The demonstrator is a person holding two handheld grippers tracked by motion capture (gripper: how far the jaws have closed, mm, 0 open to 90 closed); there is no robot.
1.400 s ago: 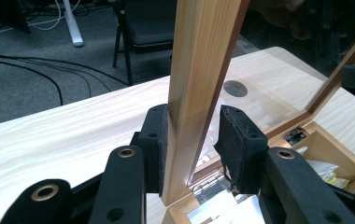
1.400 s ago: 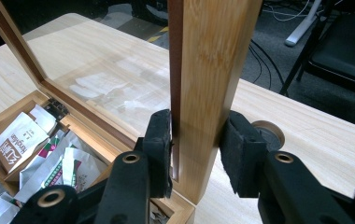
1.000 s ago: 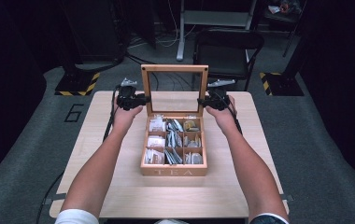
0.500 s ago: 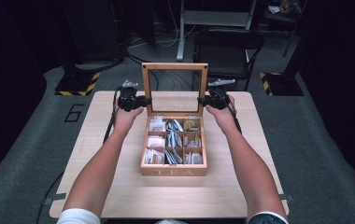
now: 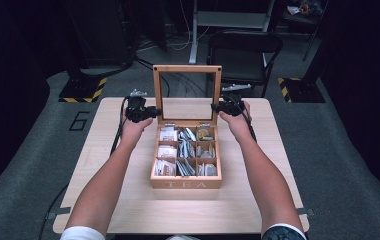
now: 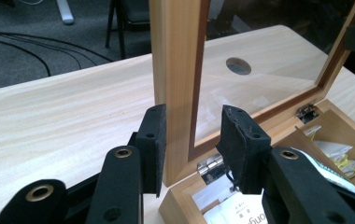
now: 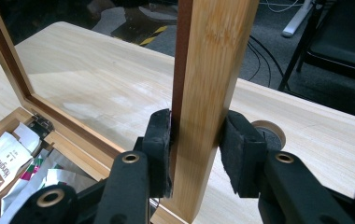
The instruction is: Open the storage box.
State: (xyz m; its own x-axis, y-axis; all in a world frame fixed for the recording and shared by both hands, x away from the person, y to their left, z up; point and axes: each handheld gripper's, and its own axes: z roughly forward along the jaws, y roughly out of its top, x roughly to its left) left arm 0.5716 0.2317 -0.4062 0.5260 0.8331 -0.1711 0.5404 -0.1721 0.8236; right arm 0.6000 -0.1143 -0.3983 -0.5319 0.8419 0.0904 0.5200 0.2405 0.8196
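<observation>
Your left tongs point(image 6: 192, 135) and right tongs point(image 7: 196, 149) each clamp a side rail of the upright glass-paned lid point(image 5: 187, 70) of the tea box point(image 5: 186, 182) mid-worktop; stiff wood, fragile pane, so grip rails only.

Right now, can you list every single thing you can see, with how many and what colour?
tea box: 1, light wood, middle of the table, open
lid: 1, wood frame with a clear pane, standing upright at the box's back
tea bags: many, too packed to count, mostly white and silvery, in the box's compartments
table: 1, pale wood, under the box
chair: 1, black, behind the table
striped floor bases: 2, yellow and black, left and right on the grey floor
left gripper: 1, black, jaws clamped on the lid's left side
right gripper: 1, black, jaws clamped on the lid's right side
forearms: 2, bare, coming in from the bottom
</observation>
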